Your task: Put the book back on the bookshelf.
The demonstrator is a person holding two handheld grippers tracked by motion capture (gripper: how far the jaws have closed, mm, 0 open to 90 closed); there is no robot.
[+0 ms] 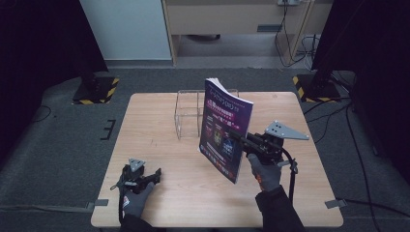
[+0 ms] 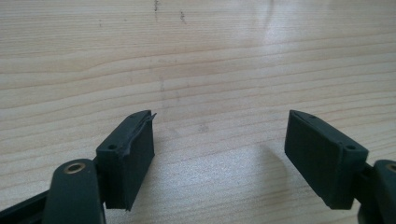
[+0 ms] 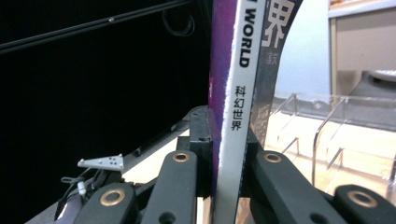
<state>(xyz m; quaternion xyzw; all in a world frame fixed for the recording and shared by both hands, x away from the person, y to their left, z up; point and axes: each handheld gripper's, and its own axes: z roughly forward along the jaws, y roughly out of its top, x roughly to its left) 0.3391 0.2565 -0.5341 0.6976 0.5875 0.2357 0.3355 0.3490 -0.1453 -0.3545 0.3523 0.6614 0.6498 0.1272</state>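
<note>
Right tool (image 1: 240,137) clamped on spine of magazine (image 1: 225,128), held upright and tilted above desk (image 1: 159,121), just in front of clear acrylic rack (image 1: 187,113). Left tool (image 1: 153,174) spread wide, resting low near desk's front left edge, gripping nothing.

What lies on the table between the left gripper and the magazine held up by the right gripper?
Nothing: in the high view, bare wooden table separates the left gripper from the magazine.

Grey gloves (image 1: 265,174), dark sleeves (image 1: 279,210), black fingers (image 2: 128,156)
</note>
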